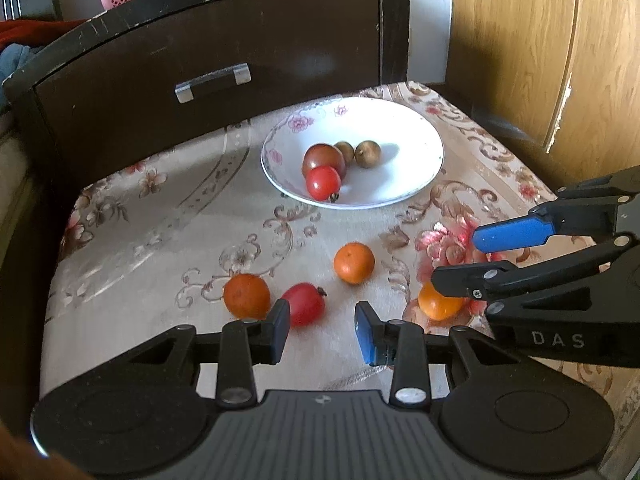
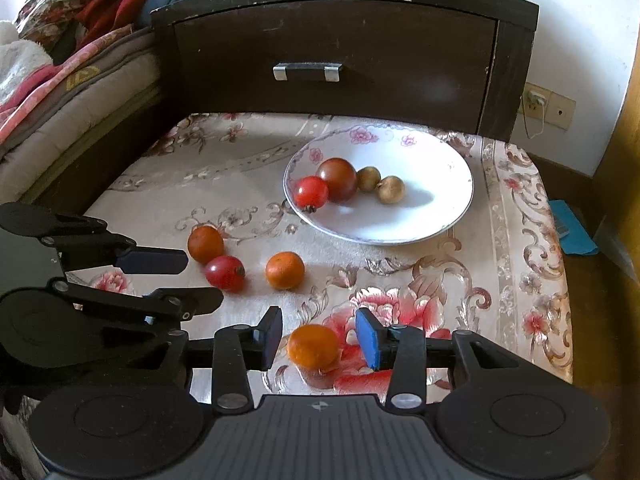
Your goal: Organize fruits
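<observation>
A white flowered bowl [image 1: 408,136] [image 2: 436,164] holds a red tomato [image 2: 311,192], a darker tomato [image 2: 337,179] and two small brown fruits [image 2: 391,189]. On the floral cloth lie a red tomato [image 1: 306,304] [image 2: 225,273] and three oranges: a left one [image 1: 247,295] [image 2: 205,244], a middle one [image 1: 354,262] [image 2: 285,270] and a near right one [image 1: 440,306] [image 2: 313,346]. My left gripper [image 1: 322,330] [image 2: 203,279] is open, with the loose tomato just beyond its left finger. My right gripper [image 2: 319,338] [image 1: 455,259] is open, its fingers on either side of the near right orange.
A dark wooden cabinet with a drawer handle [image 2: 307,72] stands right behind the table. Bedding [image 2: 60,80] is piled to the left. A wooden door [image 1: 540,40] lies to the right. The table's right edge drops to a floor with a blue item [image 2: 574,234].
</observation>
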Demonstrator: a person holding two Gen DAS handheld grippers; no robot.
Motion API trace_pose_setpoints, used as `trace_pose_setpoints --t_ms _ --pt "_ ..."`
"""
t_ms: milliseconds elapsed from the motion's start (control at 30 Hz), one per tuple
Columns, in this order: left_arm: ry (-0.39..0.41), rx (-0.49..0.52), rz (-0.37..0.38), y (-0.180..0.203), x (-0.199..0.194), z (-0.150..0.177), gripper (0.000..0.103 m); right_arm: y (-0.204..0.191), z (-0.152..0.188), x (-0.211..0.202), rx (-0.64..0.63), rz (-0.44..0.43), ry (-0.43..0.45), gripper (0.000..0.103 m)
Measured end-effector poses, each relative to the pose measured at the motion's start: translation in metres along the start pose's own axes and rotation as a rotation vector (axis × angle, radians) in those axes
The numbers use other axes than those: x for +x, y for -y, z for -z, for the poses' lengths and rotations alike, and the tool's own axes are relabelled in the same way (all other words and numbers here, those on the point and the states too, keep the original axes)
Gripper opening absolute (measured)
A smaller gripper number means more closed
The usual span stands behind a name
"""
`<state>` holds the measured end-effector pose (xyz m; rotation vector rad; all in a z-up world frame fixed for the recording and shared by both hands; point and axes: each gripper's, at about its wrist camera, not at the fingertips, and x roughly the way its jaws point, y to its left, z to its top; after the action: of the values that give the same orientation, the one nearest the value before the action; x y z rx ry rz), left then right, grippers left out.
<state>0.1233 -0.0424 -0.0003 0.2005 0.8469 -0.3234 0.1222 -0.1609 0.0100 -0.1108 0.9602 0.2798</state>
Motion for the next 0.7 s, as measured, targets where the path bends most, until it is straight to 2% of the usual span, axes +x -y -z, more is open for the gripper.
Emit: trace_pose_setpoints --t_ms 700 --pt "-0.057 0.017 0.01 -0.003 0.008 0.019 0.045 -0.003 0.012 0.014 -0.014 -0.009 -0.061 0.037"
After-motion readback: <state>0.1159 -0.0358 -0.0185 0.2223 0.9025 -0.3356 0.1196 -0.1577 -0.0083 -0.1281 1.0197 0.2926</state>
